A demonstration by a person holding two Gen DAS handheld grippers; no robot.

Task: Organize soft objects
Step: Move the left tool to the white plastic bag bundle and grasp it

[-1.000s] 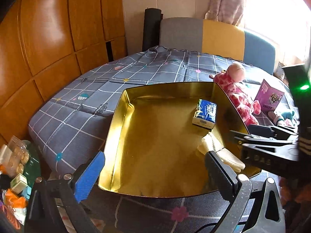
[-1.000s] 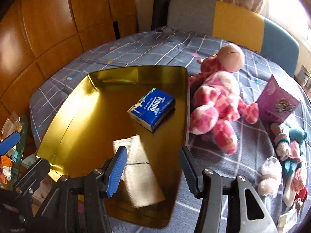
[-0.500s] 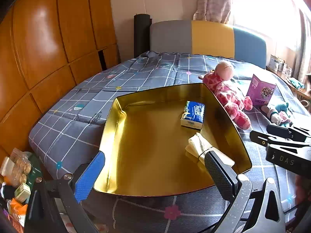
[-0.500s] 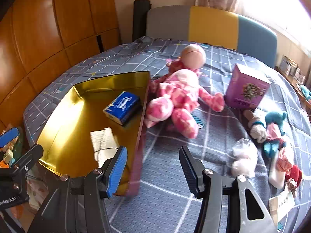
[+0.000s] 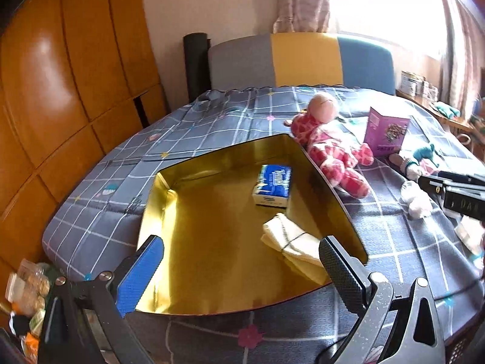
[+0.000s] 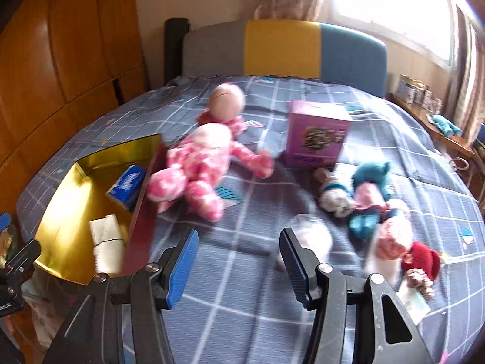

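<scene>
While both of my grippers hang empty, I count two things already sitting in the shallow gold metal tray [image 5: 157, 203]: a blue-and-white soft tissue pack [image 5: 272, 185] toward its far right side, and a folded cream cloth bundle tied with a dark band [image 5: 295, 244] nearer its front right corner. That, to my eye, is the finished part of the job.

My left gripper [image 5: 239, 270] hovers over the tray's near edge, fingers spread wide, nothing between them. My right gripper [image 6: 239, 261] is also spread and empty, over the grey checked tablecloth [image 6: 242, 312] to the right of the tray.

Most of the work looks ahead of me. A pink spotted plush giraffe [image 6: 200, 163] lies just beside the tray's right wall. Farther right sits a cluster of small plush toys in teal, pink and white [image 6: 360, 197], a pale fluffy ball [image 6: 312, 236] close to my right finger, and a small doll with a red cap [image 6: 418, 261]. A purple cardboard box [image 6: 315, 135] stands behind them; I doubt it counts as soft.
</scene>
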